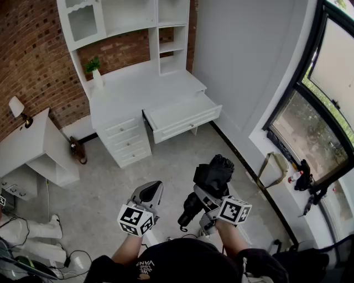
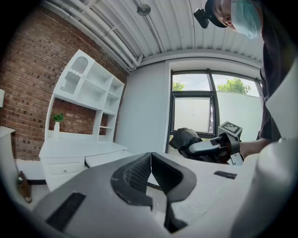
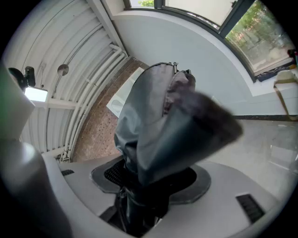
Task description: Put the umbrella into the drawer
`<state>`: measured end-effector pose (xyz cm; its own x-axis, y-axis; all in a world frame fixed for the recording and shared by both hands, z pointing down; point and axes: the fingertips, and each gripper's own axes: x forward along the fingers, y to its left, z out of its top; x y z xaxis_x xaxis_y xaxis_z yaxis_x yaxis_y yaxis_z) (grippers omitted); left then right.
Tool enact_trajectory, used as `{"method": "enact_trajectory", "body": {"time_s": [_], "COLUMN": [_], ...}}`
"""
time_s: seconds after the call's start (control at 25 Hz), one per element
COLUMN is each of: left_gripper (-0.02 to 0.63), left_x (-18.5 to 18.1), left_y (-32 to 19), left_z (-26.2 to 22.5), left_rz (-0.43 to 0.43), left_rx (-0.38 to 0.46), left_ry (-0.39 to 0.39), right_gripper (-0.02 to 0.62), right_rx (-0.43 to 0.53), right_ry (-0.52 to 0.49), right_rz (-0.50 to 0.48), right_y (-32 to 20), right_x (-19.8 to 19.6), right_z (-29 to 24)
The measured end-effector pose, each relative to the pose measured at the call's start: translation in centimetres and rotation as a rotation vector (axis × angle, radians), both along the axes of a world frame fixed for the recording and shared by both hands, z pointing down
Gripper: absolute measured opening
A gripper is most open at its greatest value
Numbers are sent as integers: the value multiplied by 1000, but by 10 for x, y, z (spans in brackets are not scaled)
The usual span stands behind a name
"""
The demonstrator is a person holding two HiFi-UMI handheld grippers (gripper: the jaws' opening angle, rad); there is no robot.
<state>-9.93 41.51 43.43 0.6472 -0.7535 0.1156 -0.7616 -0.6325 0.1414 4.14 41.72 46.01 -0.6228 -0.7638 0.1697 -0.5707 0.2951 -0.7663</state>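
A folded black umbrella (image 1: 214,172) sticks forward from my right gripper (image 1: 213,200), which is shut on its lower part near the handle (image 1: 187,214). In the right gripper view the umbrella's grey-black fabric (image 3: 158,125) fills the middle and hides the gap between the pads of the right gripper (image 3: 149,179). My left gripper (image 1: 148,194) is beside it at the left, its pads touching and nothing between them (image 2: 150,160). The white desk (image 1: 138,91) stands ahead across the floor with its wide drawer (image 1: 182,116) pulled out; the drawer (image 2: 104,158) also shows in the left gripper view.
A small potted plant (image 1: 94,69) stands on the desk under a white shelf unit (image 1: 127,16). A low white table (image 1: 33,146) with a lamp (image 1: 17,108) is at the left. A window sill with small items (image 1: 301,177) runs along the right. Cables (image 1: 72,257) lie at lower left.
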Motion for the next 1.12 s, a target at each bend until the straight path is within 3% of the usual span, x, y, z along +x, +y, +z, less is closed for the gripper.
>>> {"method": "enact_trajectory", "body": {"time_s": [0.6,0.88,1.12], "left_gripper": [8,8,8], "left_x": [-5,18,43], "left_y": [-4,-47,-104], "left_z": [9,24,25], "left_rz": [74,92,56], "left_rx": [-32,-65,-65], "left_ry": [-6,5,1], "right_gripper": [256,256,256], "right_rx": [-36,-60,-73], "right_ry": [42,55,68], "right_rz": [33,50,26], "right_y": [-7,-48,-105], "right_x": [-19,2,31], "right_z": [9,20,29]}}
